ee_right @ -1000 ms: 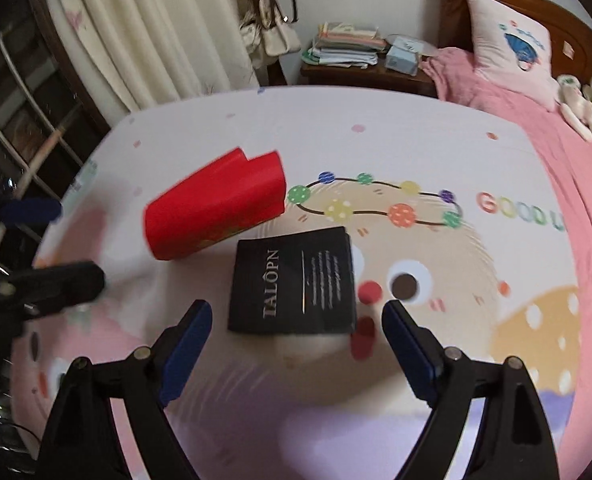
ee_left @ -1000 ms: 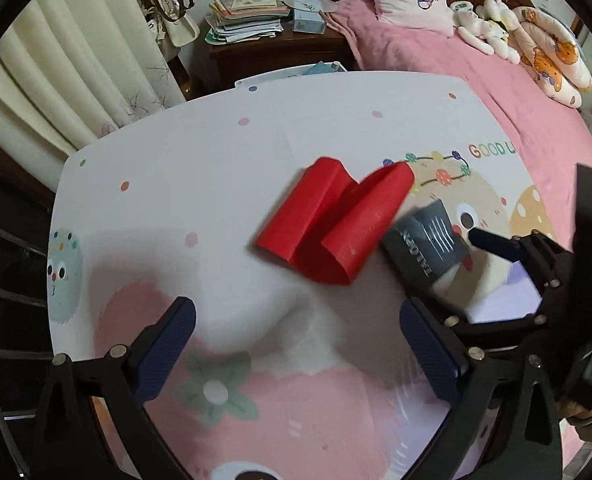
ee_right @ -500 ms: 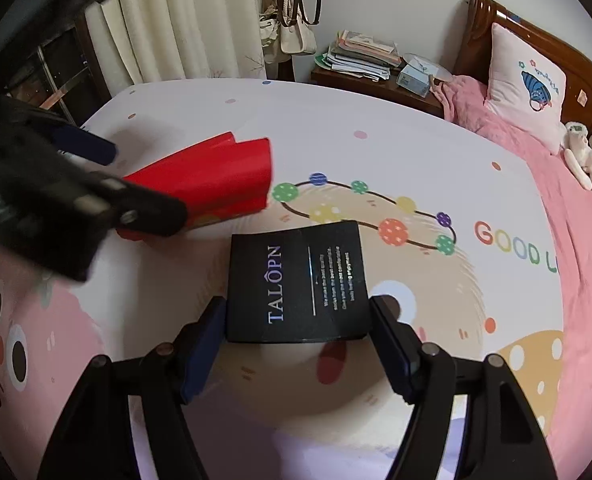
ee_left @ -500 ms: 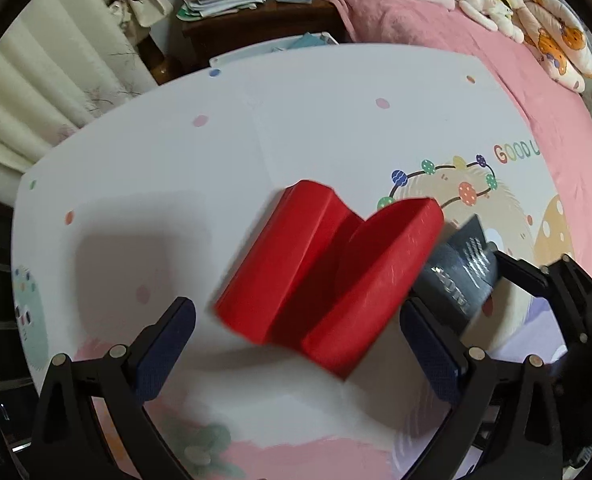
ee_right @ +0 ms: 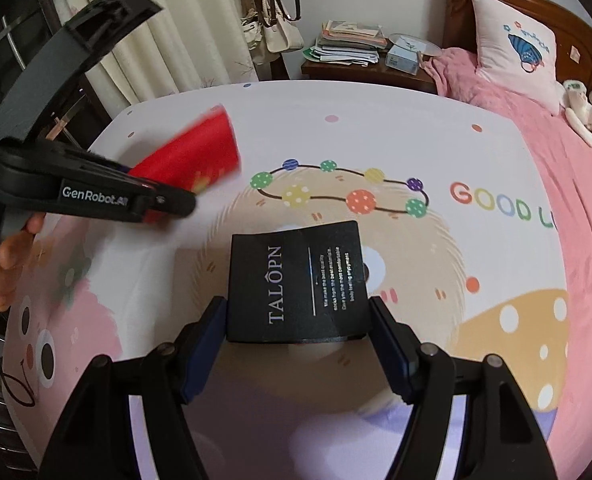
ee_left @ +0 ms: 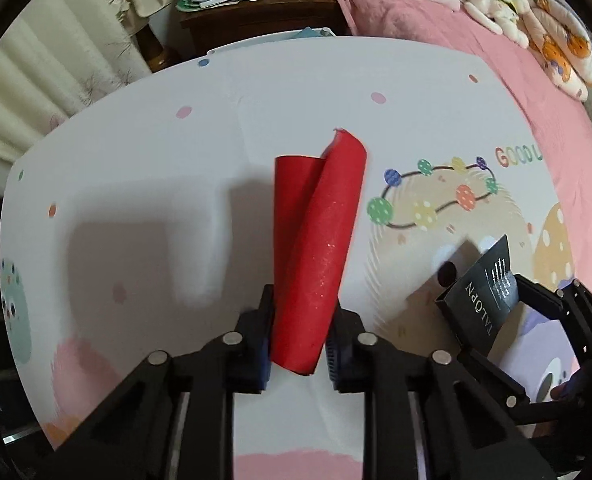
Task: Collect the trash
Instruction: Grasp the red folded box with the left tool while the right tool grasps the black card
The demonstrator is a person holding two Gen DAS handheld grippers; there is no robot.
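Observation:
A curled red paper sheet [ee_left: 316, 248] stands squeezed between the pads of my left gripper [ee_left: 300, 320], which is shut on it over the cartoon-printed mat [ee_left: 136, 140]. In the right wrist view the red sheet [ee_right: 192, 156] sticks out behind the left gripper's fingers [ee_right: 96, 196] at the left. A black box marked TALOPN [ee_right: 296, 284] sits between the pads of my right gripper [ee_right: 298, 316], both pads pressed on its sides. In the left wrist view the black box [ee_left: 484, 296] is tilted in that gripper at the lower right.
A pink bed [ee_right: 576, 168] with a pillow and plush toys [ee_left: 536, 20] borders the mat on the right. Behind it stands a dark nightstand with stacked papers [ee_right: 348, 46]. Curtains [ee_right: 156, 40] and hanging bags lie at the back left. A person's hand [ee_right: 4, 264] holds the left gripper.
The left gripper came down over the red sheet and shut on it, folding it narrow and upright. The right gripper's pads closed in on the black box, which now sits tilted.

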